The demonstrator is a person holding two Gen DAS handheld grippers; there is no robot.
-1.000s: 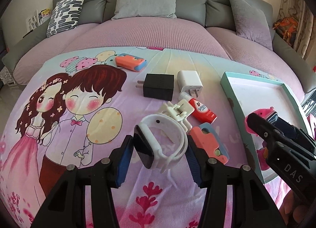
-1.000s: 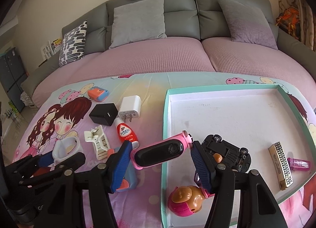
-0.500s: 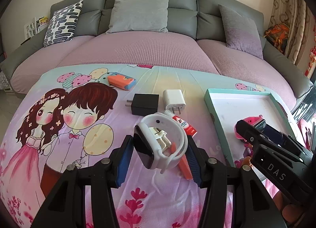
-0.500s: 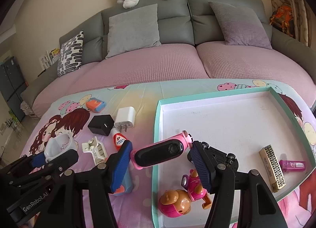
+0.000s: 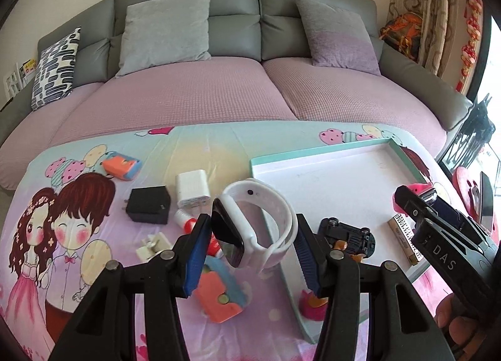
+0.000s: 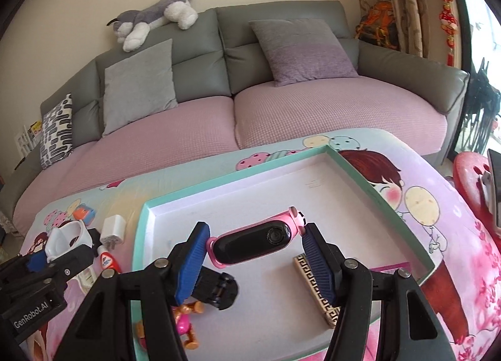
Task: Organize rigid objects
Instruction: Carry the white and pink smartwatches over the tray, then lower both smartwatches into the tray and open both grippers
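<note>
A white smartwatch with a looped silicone strap and dark screen (image 5: 250, 229) is held between the blue-padded fingers of the left gripper (image 5: 250, 254), whose jaws stand partly closed on the watch body and strap. In the left wrist view it hangs above the left rim of the shallow teal-edged white cardboard tray (image 5: 313, 157), not yet inside it. A pink children's smart band with a black glossy face (image 6: 253, 242) is clamped endwise in the right gripper (image 6: 253, 254), jaws about half closed on it, and is carried over the white floor of the tray (image 6: 344, 173).

Already lying in the tray are a black toy car turned on its roof (image 5: 347, 235), a gold-patterned rectangular block (image 6: 316, 286) and a small pink monkey figure (image 6: 184, 323). On the cartoon-printed cloth to the left, a black plug adapter (image 5: 148, 209), a white plug adapter (image 5: 192, 188), a red-and-white tube (image 6: 108, 260) and two orange-and-blue plastic pieces (image 5: 219, 295) remain unsorted.

The step in hand is judged to be the carrying of both wearables to the tray. For the next move, the pink band would need to be lowered onto a bare patch clear of the car and the block, then released; the watch would have to be brought further right past the rim before the jaws are opened.
</note>
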